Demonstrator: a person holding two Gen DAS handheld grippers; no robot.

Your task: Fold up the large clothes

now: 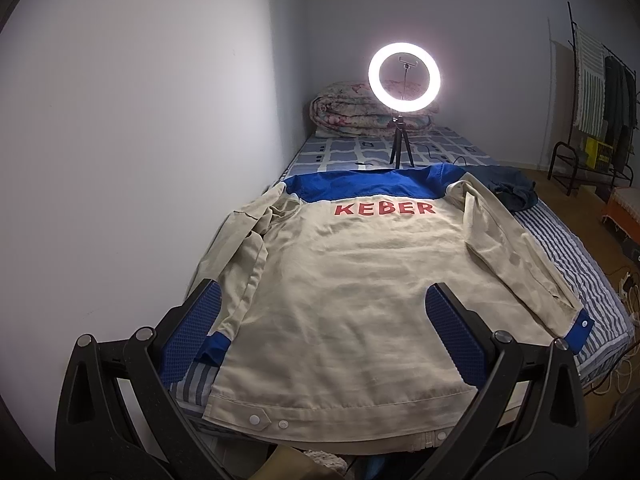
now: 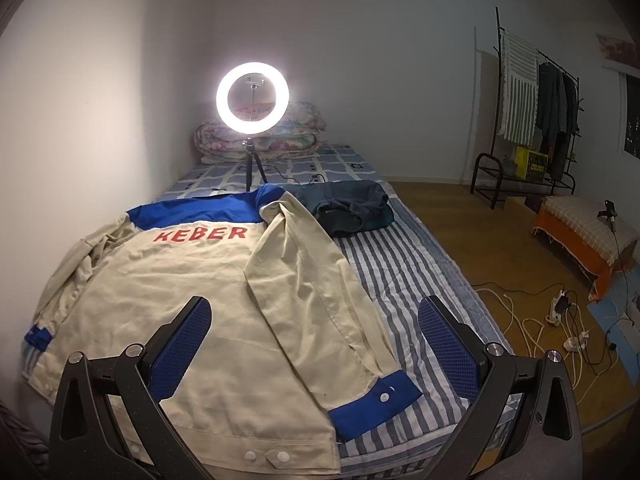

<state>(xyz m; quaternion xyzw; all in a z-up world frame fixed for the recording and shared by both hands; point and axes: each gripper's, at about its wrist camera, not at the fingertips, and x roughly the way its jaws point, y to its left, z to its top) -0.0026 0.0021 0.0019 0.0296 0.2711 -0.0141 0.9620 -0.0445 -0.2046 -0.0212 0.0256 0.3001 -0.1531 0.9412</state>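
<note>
Your jacket (image 1: 340,280) lies flat, back up, on the bed (image 2: 404,272); nothing is folded yet. Both tongs, left (image 1: 324,316) and right (image 2: 316,320), hover open and empty.

The big cream jacket with blue cuffs (image 2: 192,300) lies flat on the striped bed (image 2: 404,272), next to the wall. Behind it stands the round lamp (image 2: 251,98). The dark folded clothes (image 2: 348,206) lie to its right.
</note>
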